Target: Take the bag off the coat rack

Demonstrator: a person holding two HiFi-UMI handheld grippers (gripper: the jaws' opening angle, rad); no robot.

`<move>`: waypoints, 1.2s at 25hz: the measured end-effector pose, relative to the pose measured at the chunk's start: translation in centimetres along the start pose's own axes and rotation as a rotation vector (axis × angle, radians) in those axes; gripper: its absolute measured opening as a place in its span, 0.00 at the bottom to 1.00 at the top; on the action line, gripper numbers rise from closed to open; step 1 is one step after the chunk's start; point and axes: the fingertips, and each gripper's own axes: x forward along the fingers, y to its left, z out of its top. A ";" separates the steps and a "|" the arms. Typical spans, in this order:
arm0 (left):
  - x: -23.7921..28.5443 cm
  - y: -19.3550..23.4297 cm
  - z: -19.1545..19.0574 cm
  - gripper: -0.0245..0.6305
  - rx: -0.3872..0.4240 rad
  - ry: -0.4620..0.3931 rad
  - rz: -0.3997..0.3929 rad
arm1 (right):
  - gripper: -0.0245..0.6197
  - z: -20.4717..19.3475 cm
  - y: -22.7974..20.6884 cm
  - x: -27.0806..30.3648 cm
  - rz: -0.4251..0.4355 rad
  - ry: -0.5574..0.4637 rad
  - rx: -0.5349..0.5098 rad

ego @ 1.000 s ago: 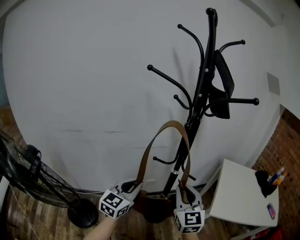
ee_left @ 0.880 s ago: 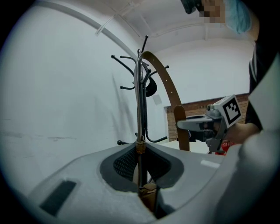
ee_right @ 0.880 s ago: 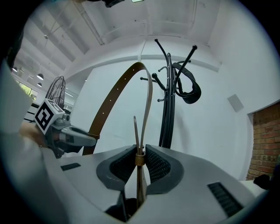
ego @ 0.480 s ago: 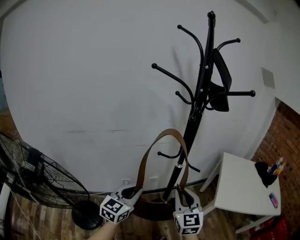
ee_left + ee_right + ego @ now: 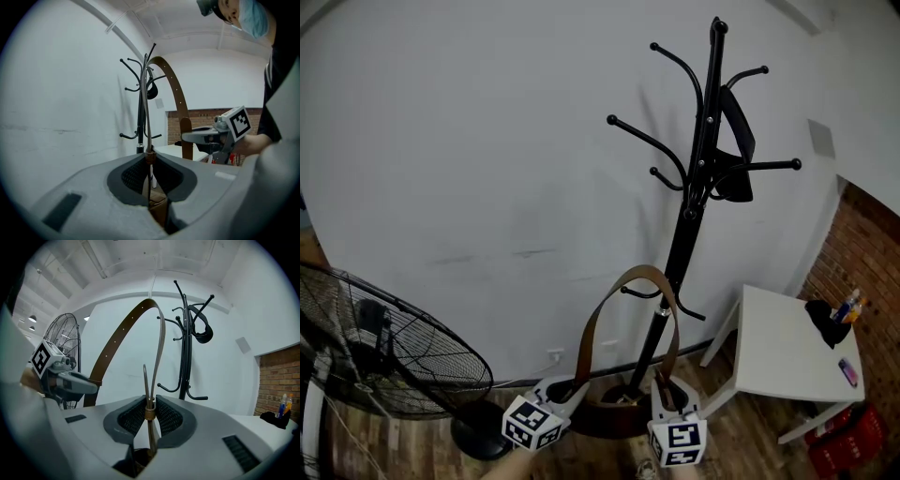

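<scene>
The brown bag [image 5: 607, 409] hangs low between my two grippers, and its brown strap [image 5: 630, 277] arches up in a loop in front of the black coat rack [image 5: 694, 169]. The loop rests on no hook. My left gripper [image 5: 572, 386] is shut on the strap's left end [image 5: 147, 157]. My right gripper [image 5: 667, 394] is shut on the right end, at a brass ring [image 5: 149, 414]. In the left gripper view the strap [image 5: 177, 93] curves across to the right gripper [image 5: 220, 133]. Most of the bag's body is hidden below the frame.
A black item [image 5: 736, 155] hangs on an upper hook of the rack. A white table [image 5: 783, 352] with small objects stands at the right, against a brick wall. A black floor fan [image 5: 384, 356] stands at the left. A white wall is behind the rack.
In the head view the rack has drawn farther off and more of the fan and table show. Both grippers keep their hold on the strap, and its loop sits lower against the pole.
</scene>
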 end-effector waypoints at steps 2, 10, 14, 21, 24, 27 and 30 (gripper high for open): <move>-0.8 -0.4 -0.4 0.10 -0.005 0.004 -0.006 | 0.13 -0.4 0.8 -0.4 0.004 0.011 0.009; -2.5 -1.4 -2.5 0.10 -0.052 0.025 0.047 | 0.13 -2.4 2.2 -1.1 0.073 0.047 0.024; -2.8 -2.3 -2.9 0.10 -0.080 0.027 0.090 | 0.13 -2.8 2.1 -1.5 0.121 0.053 0.017; -3.6 -5.0 -3.0 0.10 -0.098 0.013 0.172 | 0.13 -2.8 1.4 -3.1 0.192 0.040 -0.009; -3.9 -6.2 -3.1 0.10 -0.102 0.010 0.208 | 0.13 -2.9 1.0 -3.9 0.219 0.036 -0.015; -4.1 -7.6 -3.2 0.10 -0.108 0.005 0.238 | 0.13 -3.5 0.4 -4.9 0.245 0.038 -0.020; -4.4 -8.9 -3.3 0.10 -0.110 0.006 0.262 | 0.13 -3.3 0.2 -5.8 0.265 0.028 -0.023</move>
